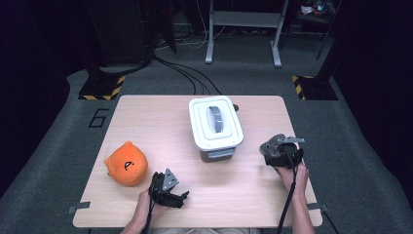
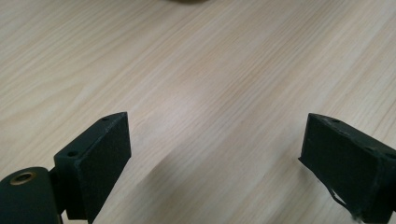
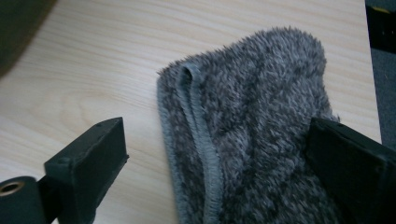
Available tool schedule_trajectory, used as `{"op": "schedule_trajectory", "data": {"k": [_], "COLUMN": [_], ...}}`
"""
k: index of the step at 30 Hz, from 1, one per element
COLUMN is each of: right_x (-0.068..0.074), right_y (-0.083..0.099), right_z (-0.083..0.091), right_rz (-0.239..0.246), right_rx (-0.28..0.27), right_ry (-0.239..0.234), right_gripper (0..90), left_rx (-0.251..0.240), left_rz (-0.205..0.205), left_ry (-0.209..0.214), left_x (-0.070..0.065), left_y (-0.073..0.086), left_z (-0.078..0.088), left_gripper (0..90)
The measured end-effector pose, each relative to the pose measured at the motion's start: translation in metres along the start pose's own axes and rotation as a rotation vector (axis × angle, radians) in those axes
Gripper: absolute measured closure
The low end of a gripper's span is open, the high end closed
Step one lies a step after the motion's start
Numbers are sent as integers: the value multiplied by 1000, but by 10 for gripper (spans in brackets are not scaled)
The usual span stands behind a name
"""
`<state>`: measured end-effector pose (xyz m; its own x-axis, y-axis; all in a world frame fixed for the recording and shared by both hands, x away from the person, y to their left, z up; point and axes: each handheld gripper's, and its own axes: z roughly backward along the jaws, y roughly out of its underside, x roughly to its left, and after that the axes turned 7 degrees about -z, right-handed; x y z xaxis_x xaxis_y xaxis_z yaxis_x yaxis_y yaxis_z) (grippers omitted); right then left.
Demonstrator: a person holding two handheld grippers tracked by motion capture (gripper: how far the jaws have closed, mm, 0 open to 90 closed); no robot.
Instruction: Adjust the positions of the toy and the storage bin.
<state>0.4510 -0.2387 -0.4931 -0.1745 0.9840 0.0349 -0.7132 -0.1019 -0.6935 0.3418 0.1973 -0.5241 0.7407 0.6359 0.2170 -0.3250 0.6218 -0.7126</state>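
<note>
Both hand-held grippers gape: left over bare table, right straddling grey cloth.

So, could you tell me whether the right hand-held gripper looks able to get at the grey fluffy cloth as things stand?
Probably yes. The right hand-held gripper has its jaws wide apart, and the grey fluffy cloth lies flat on the table between them, with nothing on top of it or in front.

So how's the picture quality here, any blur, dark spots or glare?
High view: table evenly lit, room edges fall into darkness, right tool slightly smeared. Left gripper view: wood grain sharp, soft sheen at centre. Right gripper view: grey fuzzy cloth crisp, dark blurred patch top left.
</note>
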Motion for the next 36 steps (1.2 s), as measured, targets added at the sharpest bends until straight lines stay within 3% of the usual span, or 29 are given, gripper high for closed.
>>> {"op": "schedule_trajectory", "data": {"k": [7,9,11,13,14,15,16,20,30,36], "right_x": [-6,-9,-11,-12,-14,-14,-16,-17,-15,-12], "right_y": [4,7,8,9,9,9,10,11,12,17], "right_z": [-13,-17,-17,-17,-16,-16,-15,-14,-7,18], "right_rz": [-17,0,-16,-25,-25,-25,-38,-32,-35,-34], "right_rx": [48,52,44,42,34,34,32,15,6,-8], "right_ry": [21,26,17,15,9,9,10,33,68,83], "right_gripper": [198,263,308,374,455,455,540,670,754,758], "left_rx": [-12,-8,-15,-13,-16,-16,-14,-13,-2,-1], "left_rz": [33,35,45,49,47,47,49,57,69,83], "left_ry": [-7,1,-3,-8,-9,-9,-11,-18,-32,-27], "left_x": [3,5,5,7,7,7,7,7,8,9], "left_y": [10,11,13,13,13,13,13,14,14,14], "left_z": [2,3,3,4,3,3,3,4,4,4], "left_gripper": [90,90,90,90,90,90,90,90,90,90]}}
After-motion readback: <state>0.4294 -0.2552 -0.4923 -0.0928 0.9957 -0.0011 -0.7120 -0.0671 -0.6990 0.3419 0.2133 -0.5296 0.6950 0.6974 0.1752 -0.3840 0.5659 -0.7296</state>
